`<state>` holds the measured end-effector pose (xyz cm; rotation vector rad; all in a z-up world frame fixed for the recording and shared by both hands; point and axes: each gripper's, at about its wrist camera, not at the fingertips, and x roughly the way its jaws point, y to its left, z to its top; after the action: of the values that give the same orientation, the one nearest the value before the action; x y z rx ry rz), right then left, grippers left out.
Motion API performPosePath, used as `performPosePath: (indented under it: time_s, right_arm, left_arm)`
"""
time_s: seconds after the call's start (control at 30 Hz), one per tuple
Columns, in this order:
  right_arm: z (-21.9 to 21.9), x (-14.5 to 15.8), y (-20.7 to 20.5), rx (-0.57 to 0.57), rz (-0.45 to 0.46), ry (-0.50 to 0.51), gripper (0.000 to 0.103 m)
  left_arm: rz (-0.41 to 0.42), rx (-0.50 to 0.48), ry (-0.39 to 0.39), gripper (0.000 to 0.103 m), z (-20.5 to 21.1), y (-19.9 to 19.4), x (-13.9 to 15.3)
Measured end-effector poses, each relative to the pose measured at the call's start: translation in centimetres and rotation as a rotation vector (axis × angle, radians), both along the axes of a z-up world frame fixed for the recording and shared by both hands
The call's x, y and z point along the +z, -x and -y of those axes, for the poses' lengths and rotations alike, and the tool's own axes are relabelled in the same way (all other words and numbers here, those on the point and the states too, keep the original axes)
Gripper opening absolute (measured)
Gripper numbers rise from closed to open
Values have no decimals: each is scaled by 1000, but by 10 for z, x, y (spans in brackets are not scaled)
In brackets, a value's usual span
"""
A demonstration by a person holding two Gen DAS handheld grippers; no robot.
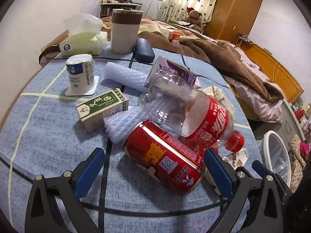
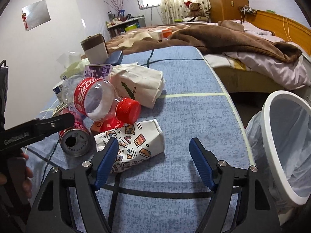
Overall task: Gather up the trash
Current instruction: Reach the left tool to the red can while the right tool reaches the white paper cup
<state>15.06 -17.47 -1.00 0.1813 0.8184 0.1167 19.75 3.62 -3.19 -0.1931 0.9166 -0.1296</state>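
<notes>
Barely started, by the look of it. White round bin with clear plastic liner [image 2: 279,145] sits off the table edge at about 3 o'clock in the right wrist view, and nothing obvious inside it, though the bottom is hard to see.

Still piled on the blue patterned tablecloth [image 2: 184,73]: dented red drink can [image 1: 165,159] lying on its side, clear plastic cola bottle with red label and cap [image 1: 194,112] resting over it, white carton with colourful doodles [image 2: 132,145], purple-and-white carton [image 1: 173,71], green-and-cream box [image 1: 103,108], white foam netting sleeves [image 1: 124,75], cream cloth bag [image 2: 138,83]. So pretty much everything left to go.

Left gripper [image 1: 153,167] spread wide, straddling the red can, pads not pressing yet. Right gripper [image 2: 153,159] also released, nothing clamped; doodle carton just touching or overlapping the finger at 9 o'clock, bare cloth between the pads.
</notes>
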Motion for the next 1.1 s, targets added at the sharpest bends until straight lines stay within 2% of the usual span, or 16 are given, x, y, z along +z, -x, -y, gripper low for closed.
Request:
performPosePath:
  time_s: [0.23, 0.33, 0.53, 0.6, 0.63, 0.7, 0.83, 0.9, 0.97, 1.1]
  right_arm:
    - [1, -4, -14, -6, -54, -58, 77]
    - [1, -10, -18, 1, -86, -98, 77]
    - [-2, -9, -23, -14, -88, -114, 77]
    - [-3, -8, -24, -15, -78, -122, 68]
    - [-5, -7, -25, -10, -74, -144, 58]
    - [-8, -6, -28, -18, -67, -120, 58]
    - [-8, -7, -28, -21, -62, -126, 55]
    - [-6, -6, -27, -27, -55, -134, 52]
    - [-4, -3, -26, -41, -37, -131, 42]
    - [3, -1, -23, -75, -22, -156, 39]
  left_arm:
    - [-36, -8, -7, 103, -1, -9, -9]
    - [-59, -5, -36, 103, -5, -11, -13]
    - [-46, 12, -70, 101, -23, -8, -12]
    - [-53, 18, -68, 99, -29, -10, -14]
    - [-58, 19, -60, 97, -31, -11, -14]
    - [-61, 18, -50, 95, -33, -12, -14]
    - [-80, -7, 5, 80, -34, -18, -18]
    - [-78, -11, 4, 73, -34, -19, -19]
    - [-70, -24, 7, 63, -33, -18, -19]
    - [-52, -32, 21, 63, -34, -14, -16]
